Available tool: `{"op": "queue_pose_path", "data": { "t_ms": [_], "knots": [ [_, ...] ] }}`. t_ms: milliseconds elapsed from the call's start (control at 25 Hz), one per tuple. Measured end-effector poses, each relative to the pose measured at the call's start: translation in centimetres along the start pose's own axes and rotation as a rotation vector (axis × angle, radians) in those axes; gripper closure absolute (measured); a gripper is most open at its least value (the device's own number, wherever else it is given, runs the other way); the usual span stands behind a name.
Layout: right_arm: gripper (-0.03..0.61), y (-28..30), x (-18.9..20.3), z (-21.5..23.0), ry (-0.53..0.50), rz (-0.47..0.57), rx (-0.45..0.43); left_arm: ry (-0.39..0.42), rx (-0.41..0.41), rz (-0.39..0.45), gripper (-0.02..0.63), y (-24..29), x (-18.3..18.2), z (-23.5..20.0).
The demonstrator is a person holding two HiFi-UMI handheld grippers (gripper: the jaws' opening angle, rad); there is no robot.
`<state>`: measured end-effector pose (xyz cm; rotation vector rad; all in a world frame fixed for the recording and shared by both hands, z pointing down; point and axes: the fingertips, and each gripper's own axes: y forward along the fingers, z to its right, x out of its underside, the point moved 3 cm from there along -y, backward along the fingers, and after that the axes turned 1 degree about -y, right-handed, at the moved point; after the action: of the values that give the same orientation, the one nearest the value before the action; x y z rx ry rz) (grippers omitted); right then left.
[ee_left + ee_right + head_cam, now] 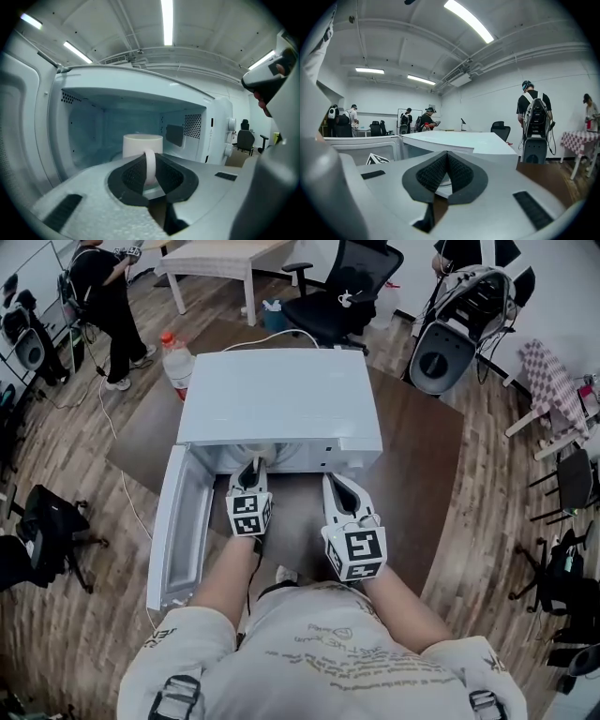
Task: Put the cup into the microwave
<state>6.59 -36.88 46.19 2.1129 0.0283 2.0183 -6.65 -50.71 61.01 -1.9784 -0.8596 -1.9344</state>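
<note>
The white cup point(142, 142) sits at the mouth of the open white microwave point(281, 395), its body just inside the cavity point(93, 126). My left gripper point(150, 165) is shut on the cup's handle, which stands upright between the dark pads. In the head view the left gripper point(251, 470) points into the opening, and only a sliver of the cup point(257, 457) shows past it. My right gripper point(335, 482) hovers beside it in front of the microwave's control side; its jaws point(447, 157) are shut with nothing between them.
The microwave door point(178, 521) hangs open to the left. The microwave stands on a brown table point(417, 456). A red-capped bottle point(176, 362) is behind its left corner. Office chairs, a white table and people stand around the room.
</note>
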Motion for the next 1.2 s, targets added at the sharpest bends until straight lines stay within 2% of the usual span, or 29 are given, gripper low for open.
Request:
{"op": "queue_pose_path", "data": {
  "t_ms": [160,440,640,840,1040,1120,1200],
  "knots": [
    [0.569,0.4,0.2,0.0,0.005,-0.011,0.008,0.017,0.008,0.004,0.568,1.0,-0.3,-0.6],
    [0.569,0.9,0.6,0.3,-0.001,-0.039,0.045,-0.008,0.014,-0.001,0.566,2.5,-0.2,-1.6],
    [0.569,1.0,0.8,0.5,0.005,-0.058,0.055,0.055,-0.007,-0.032,0.562,2.8,0.0,-1.9],
    [0.569,1.1,1.1,0.1,0.006,-0.071,0.043,0.039,-0.035,-0.063,0.489,2.2,0.7,-2.4],
    [0.569,1.2,1.2,-0.2,0.010,-0.075,0.012,0.035,-0.081,-0.066,0.486,0.7,0.3,-2.5],
    [0.569,1.2,1.3,-0.5,0.006,-0.086,-0.010,-0.001,-0.089,-0.075,0.489,-0.2,0.1,-2.4],
    [0.569,1.3,1.3,-0.9,0.007,-0.089,-0.030,-0.029,-0.109,-0.087,0.571,-1.1,-0.2,-2.3]
  ]
}}
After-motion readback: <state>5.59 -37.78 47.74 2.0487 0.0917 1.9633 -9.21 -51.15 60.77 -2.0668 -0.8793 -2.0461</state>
